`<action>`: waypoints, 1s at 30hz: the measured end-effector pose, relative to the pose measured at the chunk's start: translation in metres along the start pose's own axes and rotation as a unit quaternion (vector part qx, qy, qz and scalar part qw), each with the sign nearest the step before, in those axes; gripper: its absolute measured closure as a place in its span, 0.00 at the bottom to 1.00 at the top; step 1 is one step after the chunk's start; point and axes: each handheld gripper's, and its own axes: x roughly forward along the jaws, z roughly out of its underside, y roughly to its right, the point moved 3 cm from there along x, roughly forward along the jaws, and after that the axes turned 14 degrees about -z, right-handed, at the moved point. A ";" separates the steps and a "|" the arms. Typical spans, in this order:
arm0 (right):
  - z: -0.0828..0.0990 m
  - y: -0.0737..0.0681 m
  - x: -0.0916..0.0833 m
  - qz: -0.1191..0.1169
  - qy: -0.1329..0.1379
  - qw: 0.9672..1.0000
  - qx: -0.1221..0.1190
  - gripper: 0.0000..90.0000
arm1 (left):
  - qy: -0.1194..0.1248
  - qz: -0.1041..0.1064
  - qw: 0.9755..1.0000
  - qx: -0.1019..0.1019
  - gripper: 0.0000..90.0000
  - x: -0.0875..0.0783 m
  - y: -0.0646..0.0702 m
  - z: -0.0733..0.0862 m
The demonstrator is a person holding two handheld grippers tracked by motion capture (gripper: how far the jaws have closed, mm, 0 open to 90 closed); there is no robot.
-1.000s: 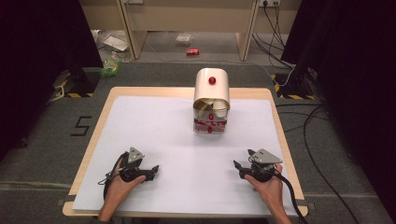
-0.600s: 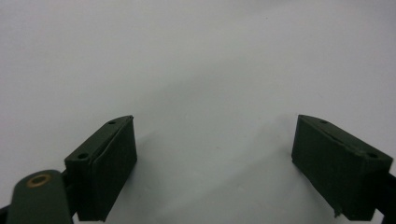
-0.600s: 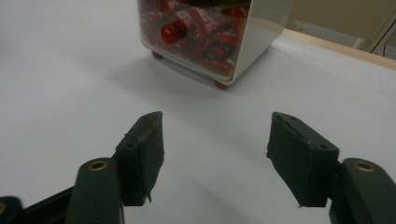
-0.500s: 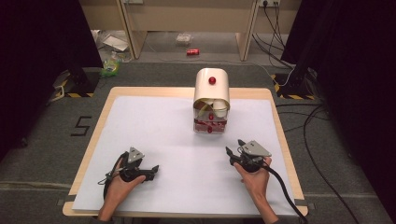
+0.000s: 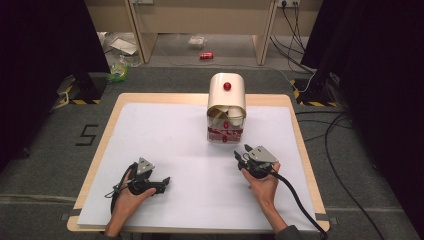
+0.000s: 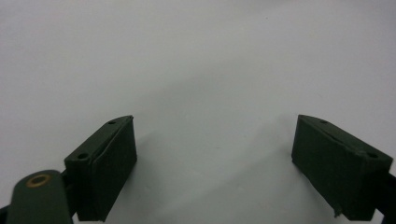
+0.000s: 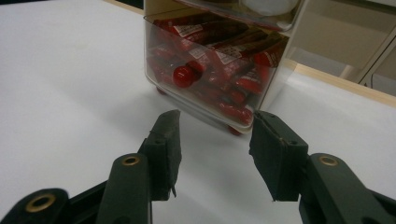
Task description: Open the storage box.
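A cream container [image 5: 226,95] with a red knob stands at the far middle of the table. Its clear lower bin [image 7: 210,60] is packed with red wrapped sticks, and white cups show above them. My right gripper [image 5: 242,151] sits just in front of and to the right of that bin and points at it. In the right gripper view, my right gripper [image 7: 215,140] is open with nothing between its jaws, which have just been closing. My left gripper [image 5: 162,184] rests at the near left on the white sheet. In the left gripper view, it [image 6: 215,158] is wide open and holds nothing.
A white sheet [image 5: 165,135] covers the wooden table [image 5: 107,125]. The right gripper's cable [image 5: 300,205] trails off the near right edge. On the floor beyond the table lie a red can [image 5: 206,55] and some litter, and cables run along the right.
My right gripper has moved left and forward toward the container, and its jaws have narrowed. The left gripper has stayed still.
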 end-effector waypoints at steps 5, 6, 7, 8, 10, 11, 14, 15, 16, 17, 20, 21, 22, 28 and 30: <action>-0.003 -0.004 0.009 -0.007 -0.004 1.000 -0.013 0.61 | 0.000 0.000 1.000 0.000 0.14 0.000 0.000 0.000; -0.004 -0.004 0.011 -0.007 -0.005 1.000 -0.019 0.62 | 0.000 0.000 1.000 0.000 0.14 0.000 0.000 0.000; -0.005 -0.004 0.013 -0.009 -0.003 1.000 -0.013 0.63 | 0.000 0.000 1.000 0.000 0.14 0.000 0.000 0.000; -0.005 -0.004 0.013 -0.009 -0.003 1.000 -0.013 0.63 | 0.000 0.000 1.000 0.000 0.14 0.000 0.000 0.000; -0.007 -0.004 0.020 -0.011 0.004 1.000 -0.005 0.64 | 0.000 0.000 1.000 0.000 0.15 0.000 0.000 0.000; -0.008 -0.004 0.022 -0.011 0.010 1.000 0.002 0.64 | 0.000 0.000 1.000 0.000 0.15 0.000 0.000 0.000; -0.007 -0.007 0.028 -0.015 0.024 0.999 0.023 0.67 | 0.000 0.000 1.000 0.000 0.15 0.000 0.000 0.000; -0.007 -0.008 0.031 -0.008 0.027 0.999 0.023 0.67 | 0.000 0.000 1.000 0.000 0.14 0.000 0.000 0.000; -0.007 -0.008 0.031 -0.008 0.027 0.999 0.023 0.67 | 0.000 0.000 1.000 0.000 0.14 0.000 0.000 0.000; -0.006 -0.008 0.035 -0.003 0.034 0.999 0.032 0.67 | 0.000 0.000 1.000 0.000 0.14 0.000 0.000 0.000; -0.006 -0.009 0.038 -0.004 0.040 0.998 0.042 0.68 | 0.000 0.000 1.000 0.000 0.14 0.000 0.000 0.000; -0.006 -0.011 0.041 -0.004 0.046 0.998 0.043 0.70 | 0.000 0.000 1.000 0.000 0.15 0.000 0.000 0.000; -0.006 -0.011 0.041 -0.004 0.046 0.998 0.043 0.70 | 0.000 0.000 1.000 0.000 0.14 0.000 0.000 0.000; -0.009 -0.014 0.048 0.014 0.045 0.998 0.040 0.74 | 0.000 0.000 1.000 0.000 0.14 0.000 0.000 0.000; -0.010 -0.013 0.051 0.025 0.036 0.998 0.039 0.75 | 0.000 0.000 1.000 0.000 0.14 0.000 0.000 0.000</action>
